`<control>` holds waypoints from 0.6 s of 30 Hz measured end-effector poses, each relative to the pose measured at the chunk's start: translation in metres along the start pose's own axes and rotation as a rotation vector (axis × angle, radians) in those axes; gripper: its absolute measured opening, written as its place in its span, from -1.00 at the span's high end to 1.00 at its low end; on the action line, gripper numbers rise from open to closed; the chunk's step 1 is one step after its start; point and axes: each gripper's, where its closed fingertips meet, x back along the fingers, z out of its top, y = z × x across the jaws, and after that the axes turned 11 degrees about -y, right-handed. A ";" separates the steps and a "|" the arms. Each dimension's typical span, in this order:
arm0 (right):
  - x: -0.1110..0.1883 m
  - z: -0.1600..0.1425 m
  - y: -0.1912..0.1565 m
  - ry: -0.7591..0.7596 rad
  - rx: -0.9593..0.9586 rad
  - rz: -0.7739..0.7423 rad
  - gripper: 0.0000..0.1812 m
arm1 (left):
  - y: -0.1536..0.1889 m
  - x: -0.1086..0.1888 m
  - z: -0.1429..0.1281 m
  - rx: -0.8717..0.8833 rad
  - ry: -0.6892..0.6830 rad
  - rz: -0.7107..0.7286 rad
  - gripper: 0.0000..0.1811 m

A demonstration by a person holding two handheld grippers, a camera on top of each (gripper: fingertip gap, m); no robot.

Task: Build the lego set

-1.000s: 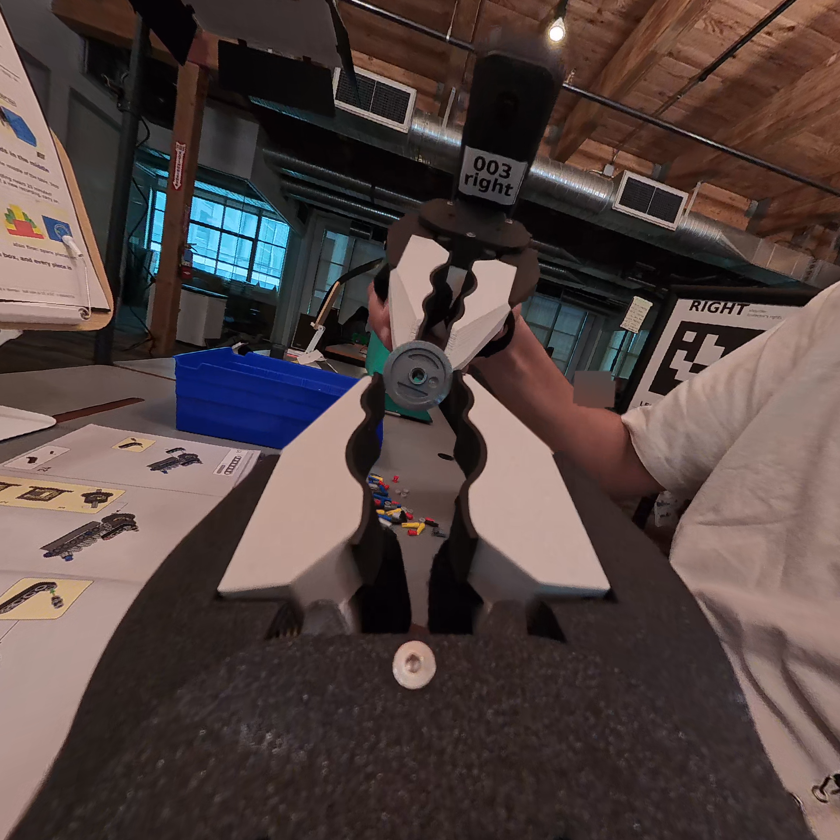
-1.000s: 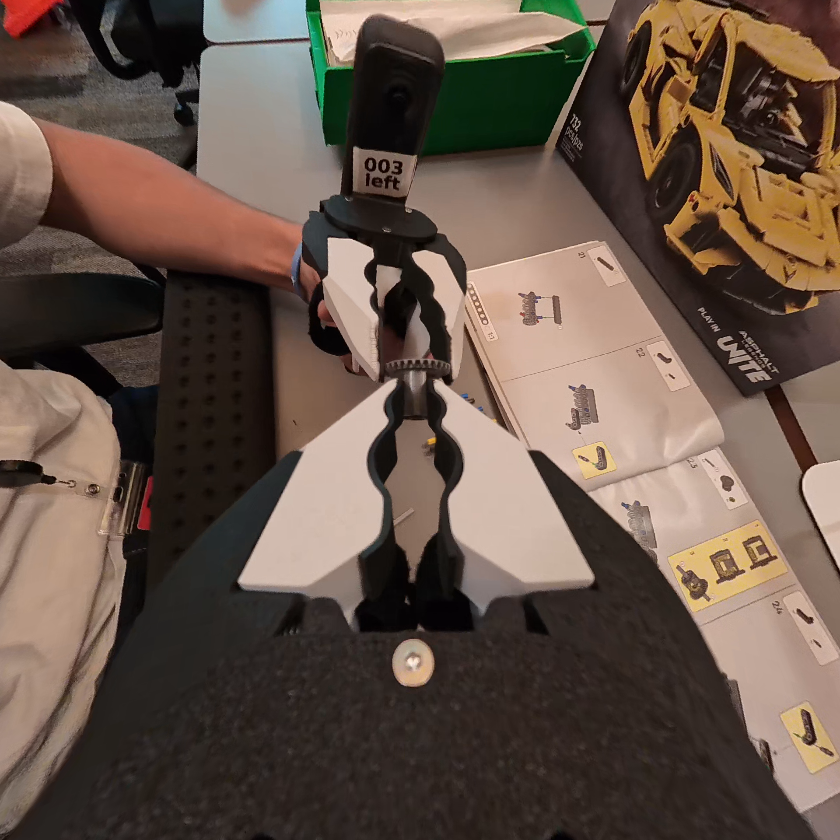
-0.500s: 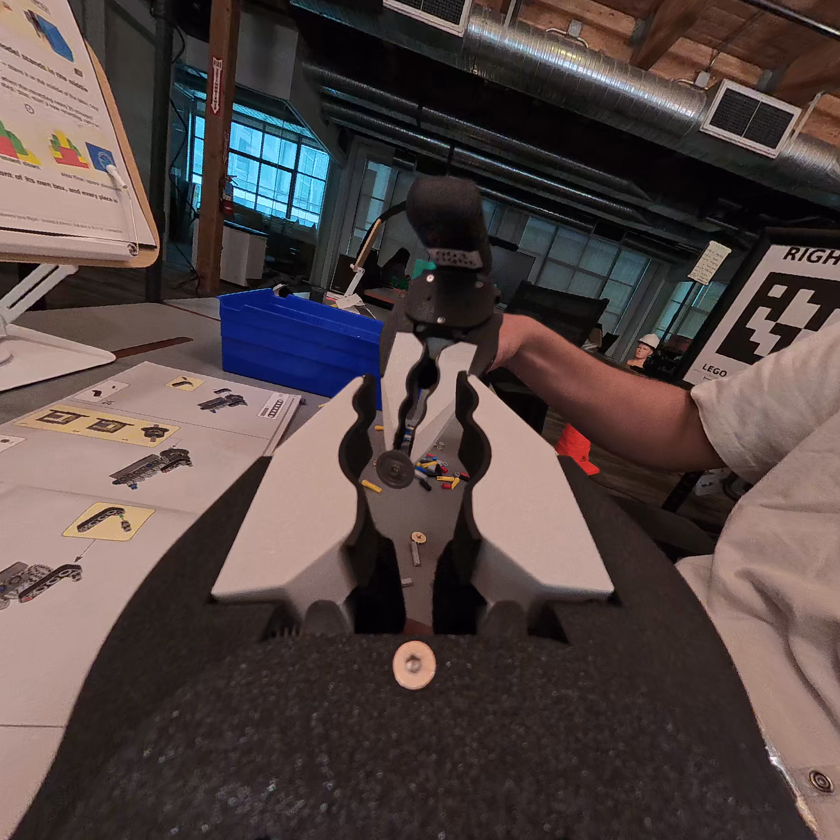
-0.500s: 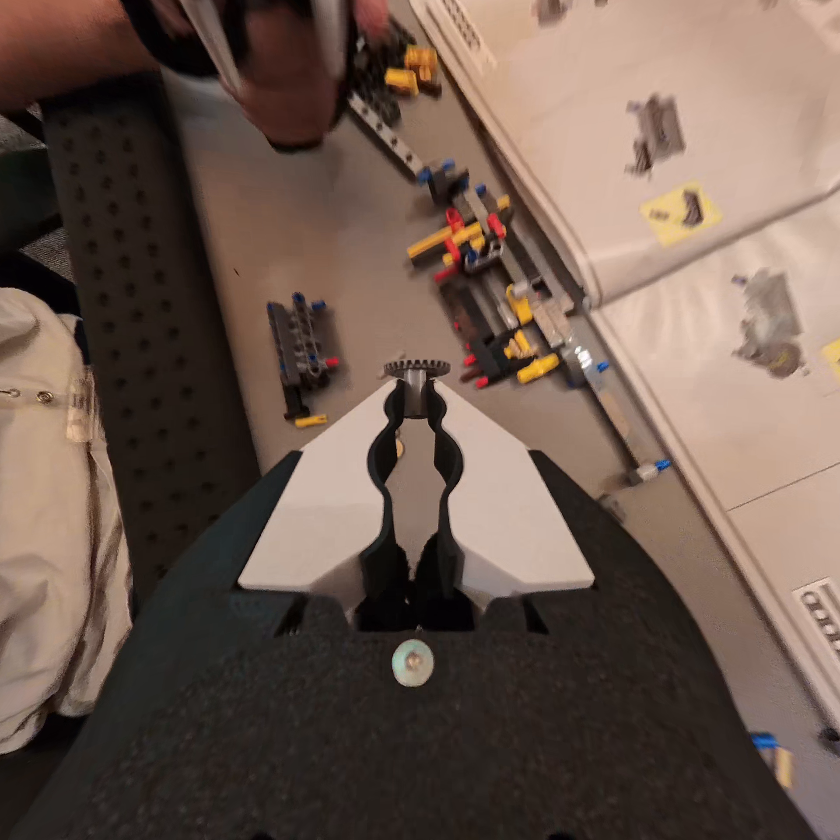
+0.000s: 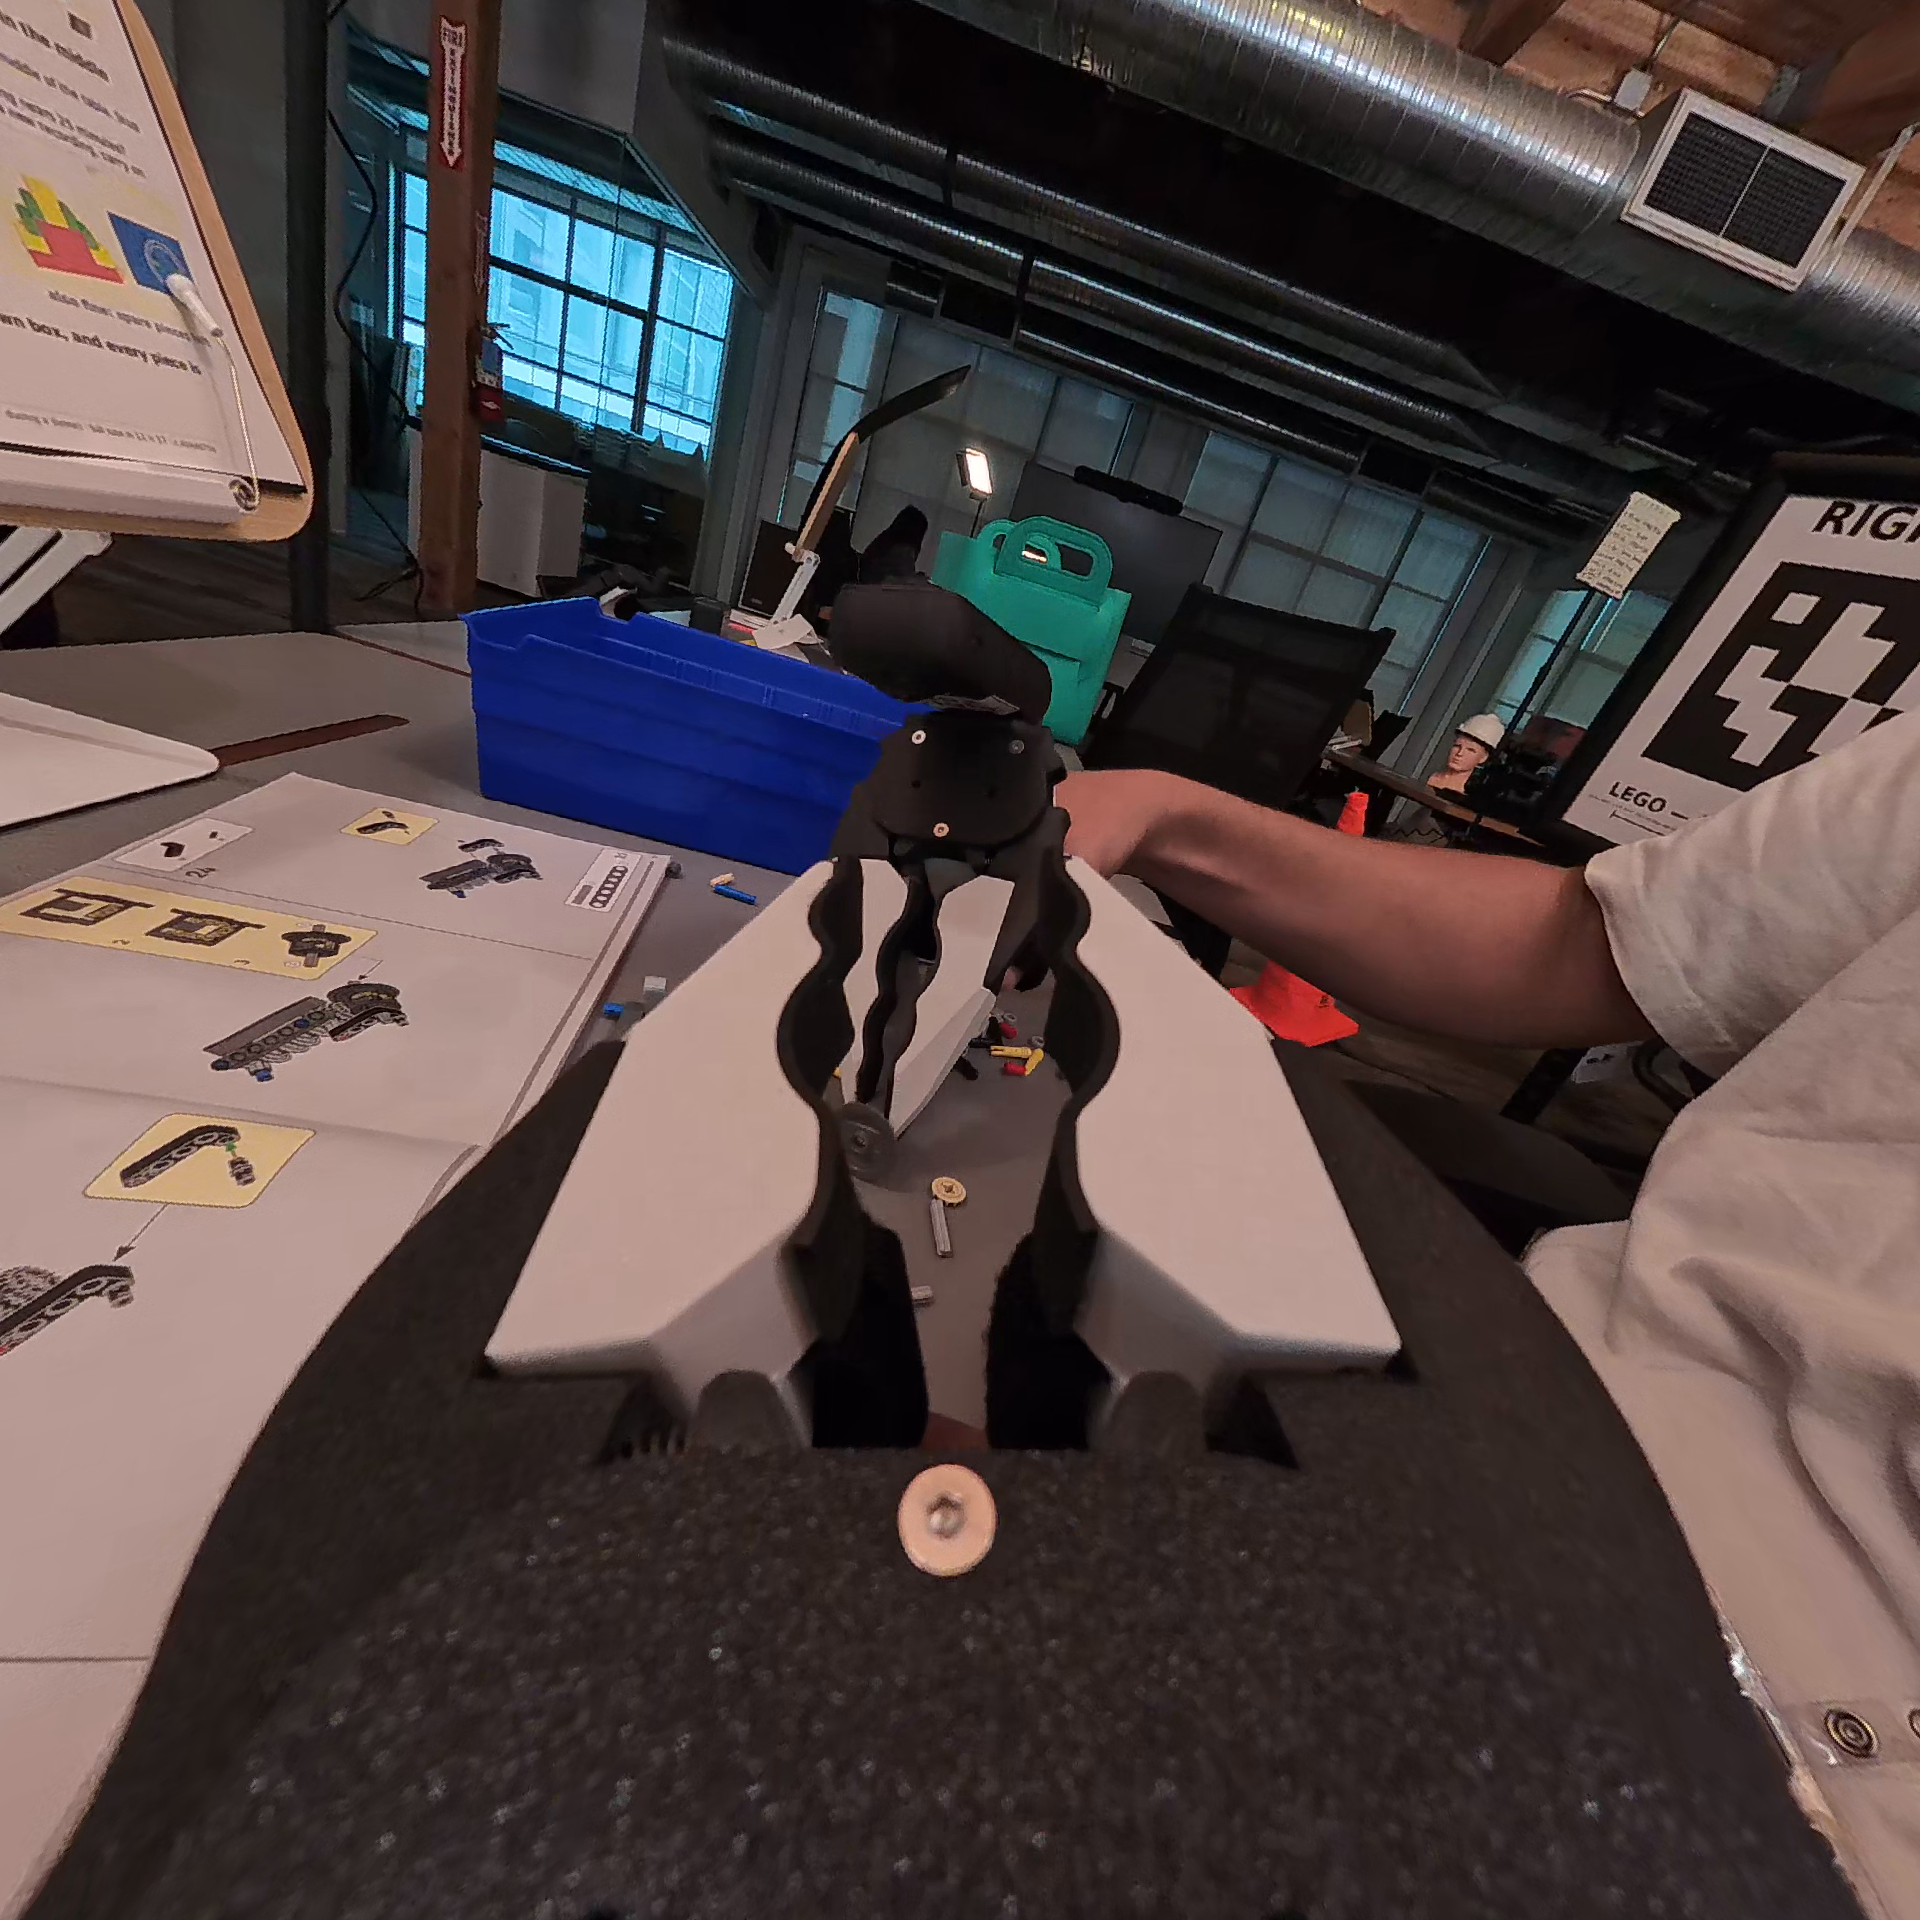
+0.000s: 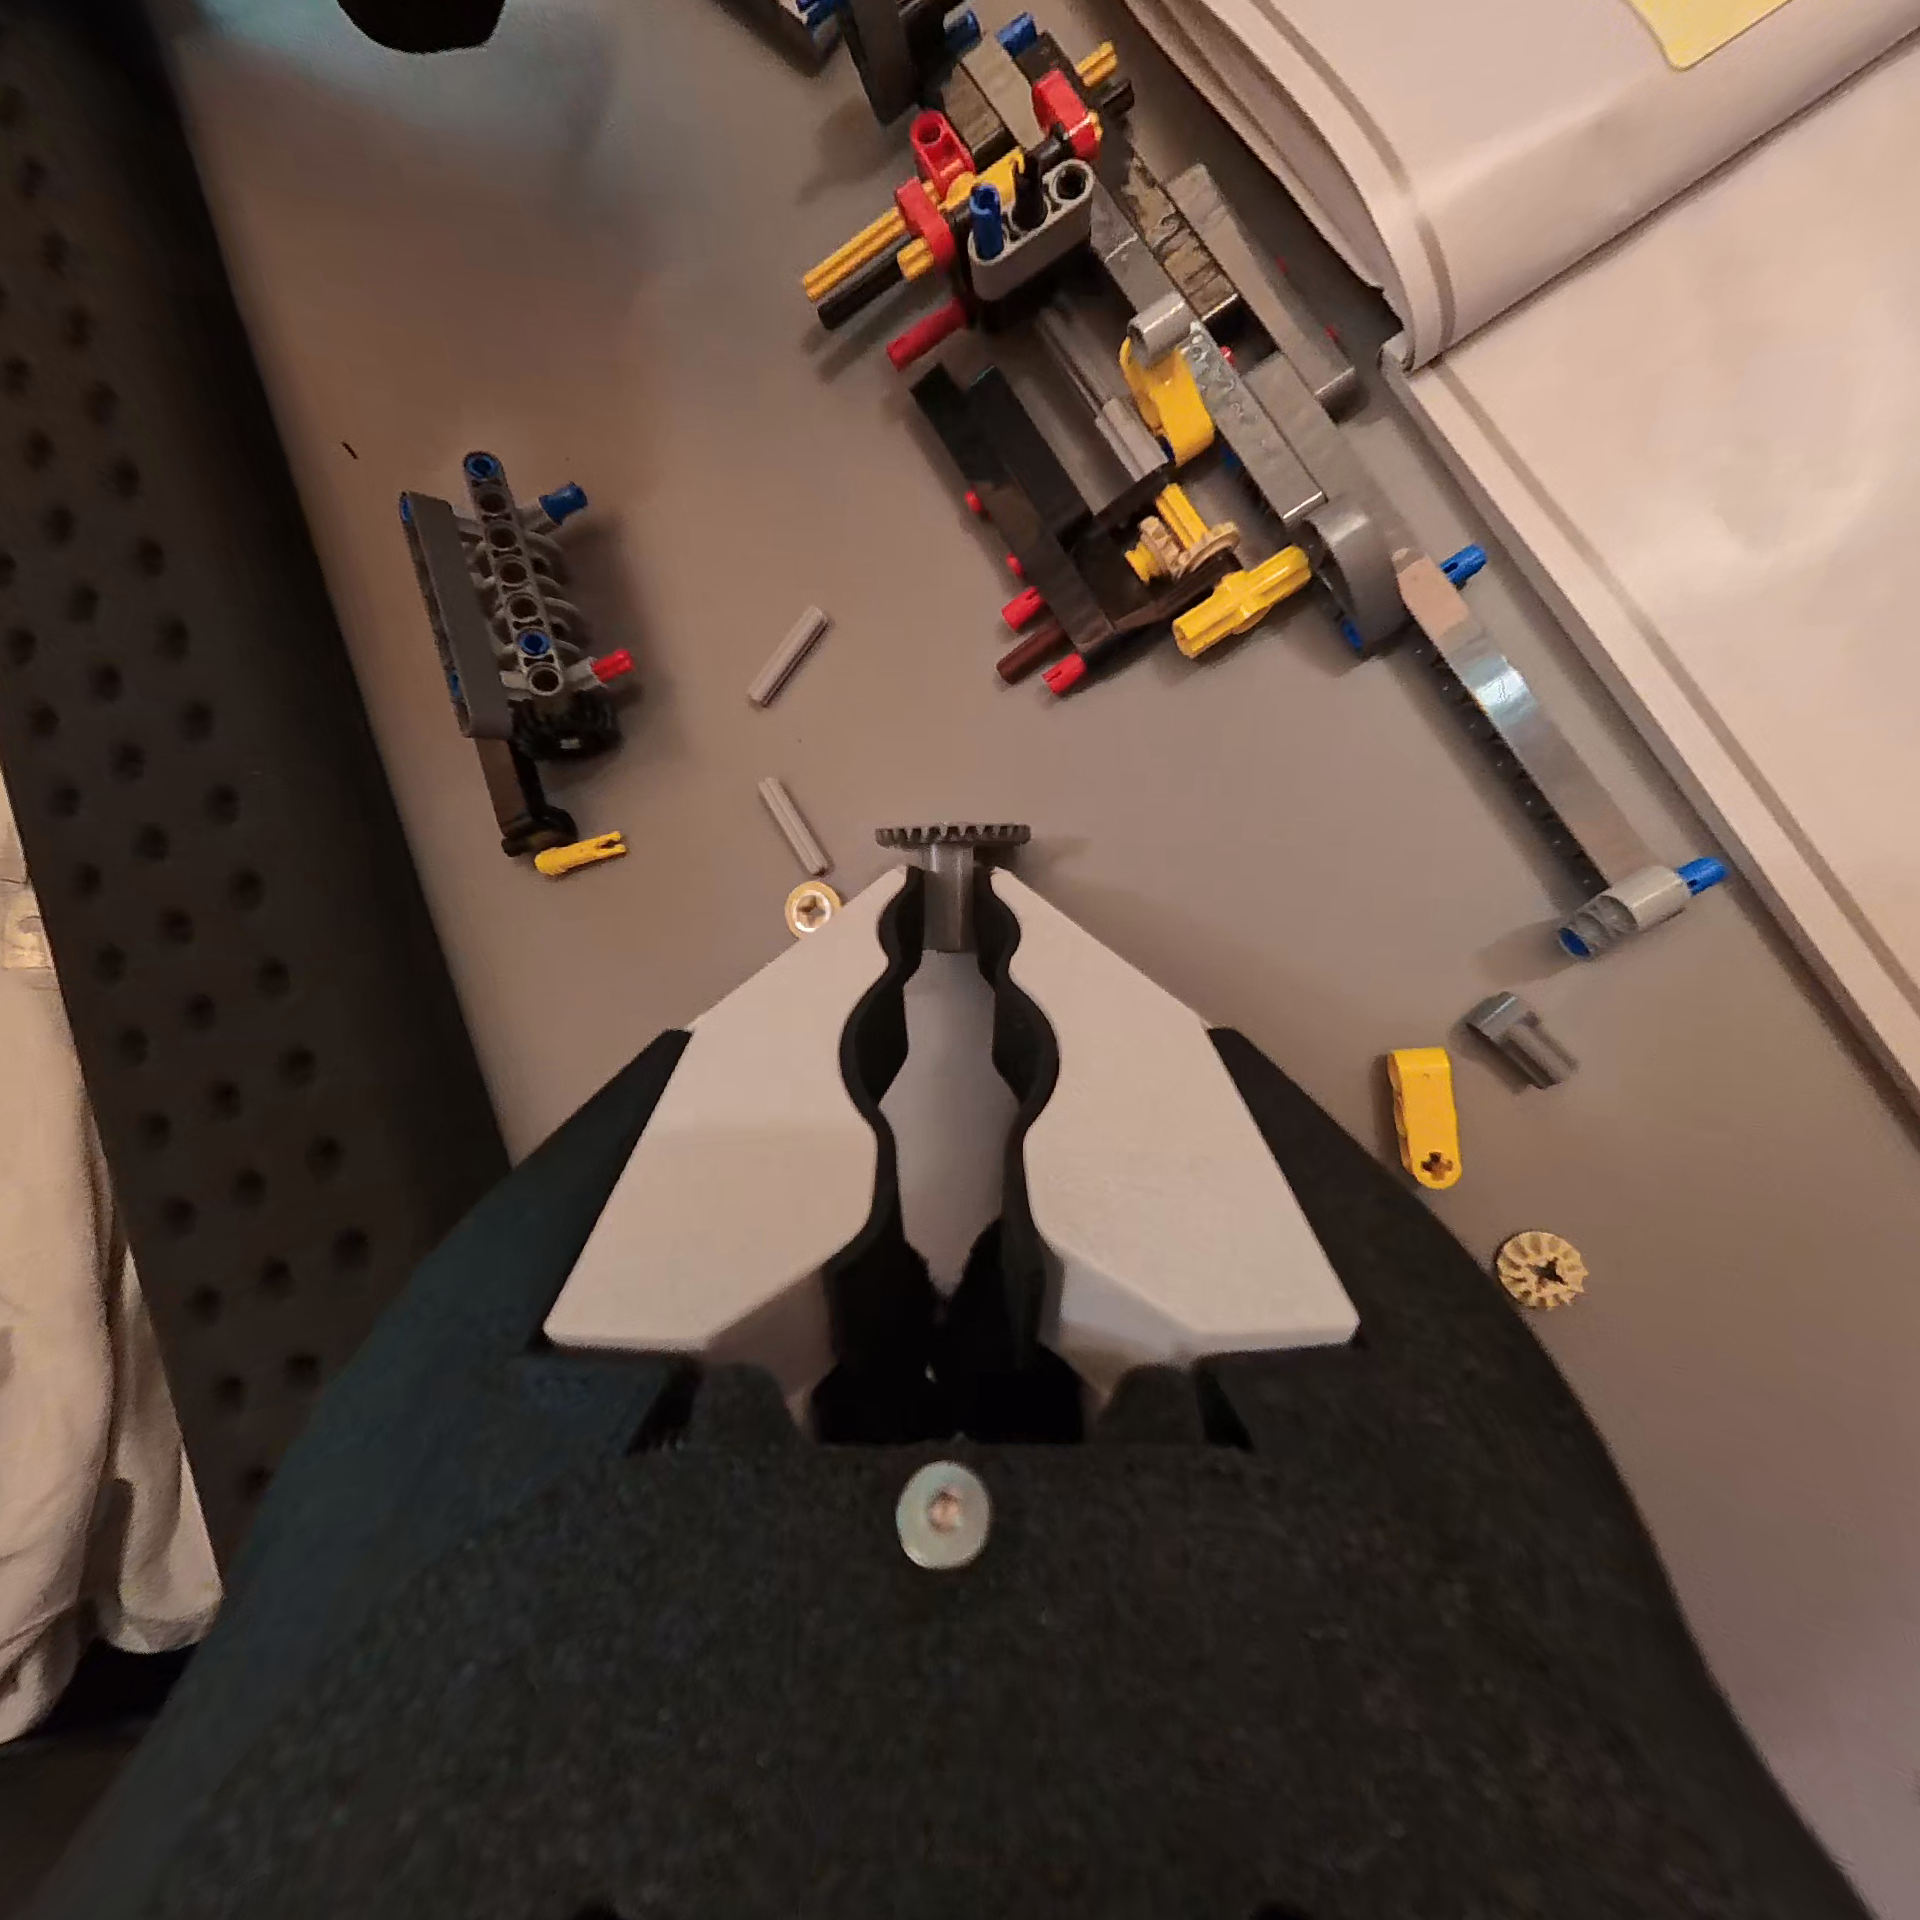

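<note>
Build part-done: right tool [image 6: 951, 894] grips grey gear [image 6: 951, 837], left tool [image 5: 940, 1049] open and empty, small sub-assembly [image 6: 514, 623] built, loose pieces [image 6: 1091, 416] remaining on counter [image 6: 1039, 748].

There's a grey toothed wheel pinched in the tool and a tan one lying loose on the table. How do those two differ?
The grey gear is clamped by its hub in the right tool, seen edge-on; the tan gear lies flat and free on the table, face up. The grey one looks wider and has a hub sticking out behind; the tan one shows none and a cross-shaped hole at its centre. Both are toothed Lego wheels.
</note>
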 end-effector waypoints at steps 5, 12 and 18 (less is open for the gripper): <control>-0.002 -0.003 0.002 -0.001 -0.007 0.002 0.90 | 0.002 -0.002 -0.002 -0.003 -0.011 -0.008 0.65; -0.002 -0.005 0.004 -0.016 0.007 -0.018 0.88 | 0.003 -0.005 -0.006 -0.009 -0.026 -0.014 0.65; -0.003 -0.006 0.005 -0.030 0.001 -0.013 0.82 | 0.003 -0.006 -0.007 -0.011 -0.030 -0.013 0.66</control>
